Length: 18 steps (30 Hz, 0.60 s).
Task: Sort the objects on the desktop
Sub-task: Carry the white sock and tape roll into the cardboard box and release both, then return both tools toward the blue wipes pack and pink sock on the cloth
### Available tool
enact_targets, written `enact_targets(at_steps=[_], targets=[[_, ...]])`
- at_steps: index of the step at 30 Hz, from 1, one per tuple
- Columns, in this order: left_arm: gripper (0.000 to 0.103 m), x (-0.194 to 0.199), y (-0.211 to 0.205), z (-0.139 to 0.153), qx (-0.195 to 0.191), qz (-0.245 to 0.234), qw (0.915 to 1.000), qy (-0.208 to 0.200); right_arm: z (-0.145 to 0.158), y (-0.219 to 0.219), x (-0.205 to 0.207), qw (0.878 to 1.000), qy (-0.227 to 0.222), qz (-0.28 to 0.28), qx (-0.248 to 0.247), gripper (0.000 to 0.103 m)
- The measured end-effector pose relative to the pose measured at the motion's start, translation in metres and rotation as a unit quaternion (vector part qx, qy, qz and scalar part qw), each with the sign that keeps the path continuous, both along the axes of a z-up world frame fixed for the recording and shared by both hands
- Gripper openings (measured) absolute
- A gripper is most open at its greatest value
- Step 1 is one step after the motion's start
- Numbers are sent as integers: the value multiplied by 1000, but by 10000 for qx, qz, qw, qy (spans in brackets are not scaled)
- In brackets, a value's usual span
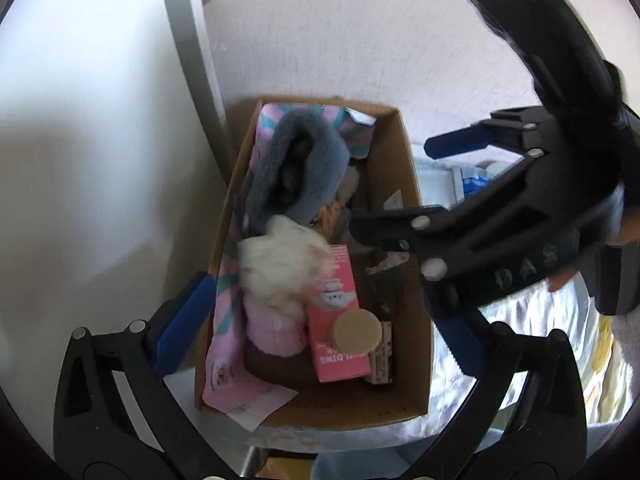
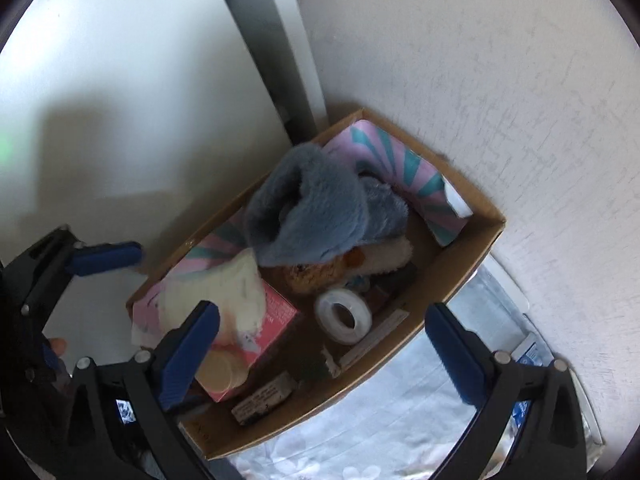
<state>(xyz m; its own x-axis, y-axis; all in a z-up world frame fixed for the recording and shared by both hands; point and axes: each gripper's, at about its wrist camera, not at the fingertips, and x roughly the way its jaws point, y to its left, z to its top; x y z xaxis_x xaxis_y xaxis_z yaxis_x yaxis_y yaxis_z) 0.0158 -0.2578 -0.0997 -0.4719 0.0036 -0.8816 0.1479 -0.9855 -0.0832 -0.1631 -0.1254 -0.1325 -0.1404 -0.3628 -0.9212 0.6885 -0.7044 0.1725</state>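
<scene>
A brown cardboard box (image 1: 404,184) stands in a wall corner, also in the right wrist view (image 2: 476,248). It holds a grey-blue plush (image 1: 304,160) (image 2: 320,216), a white fluffy toy (image 1: 284,268) (image 2: 236,292), a pink carton (image 1: 340,344) (image 2: 276,320), a round tan lid (image 1: 357,330) (image 2: 220,370), a tape roll (image 2: 344,316) and a pink-teal striped bag (image 1: 228,300) (image 2: 404,168). My left gripper (image 1: 320,344) is open and empty above the box's near end. My right gripper (image 2: 332,360) is open and empty over the box; it shows in the left wrist view (image 1: 404,184).
A white wall (image 2: 500,80) and a grey vertical post (image 2: 276,48) stand behind the box. The box rests on a pale floral cloth (image 2: 392,420). Clear plastic packets (image 1: 472,178) lie to its right.
</scene>
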Motion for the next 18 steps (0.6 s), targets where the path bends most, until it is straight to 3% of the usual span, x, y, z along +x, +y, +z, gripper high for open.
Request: enact_targets(at_steps=[8, 14, 18], targets=[[103, 0, 6, 3, -79, -18, 9999, 77, 3, 10, -3, 9997, 152, -185, -33, 103], [103, 6, 14, 14, -28, -68, 9996, 281, 22, 19, 8, 9994, 223, -113, -242, 103], [103, 6, 22, 21, -148, -173, 9991, 362, 40, 29, 21, 9981, 571, -25, -240, 103]])
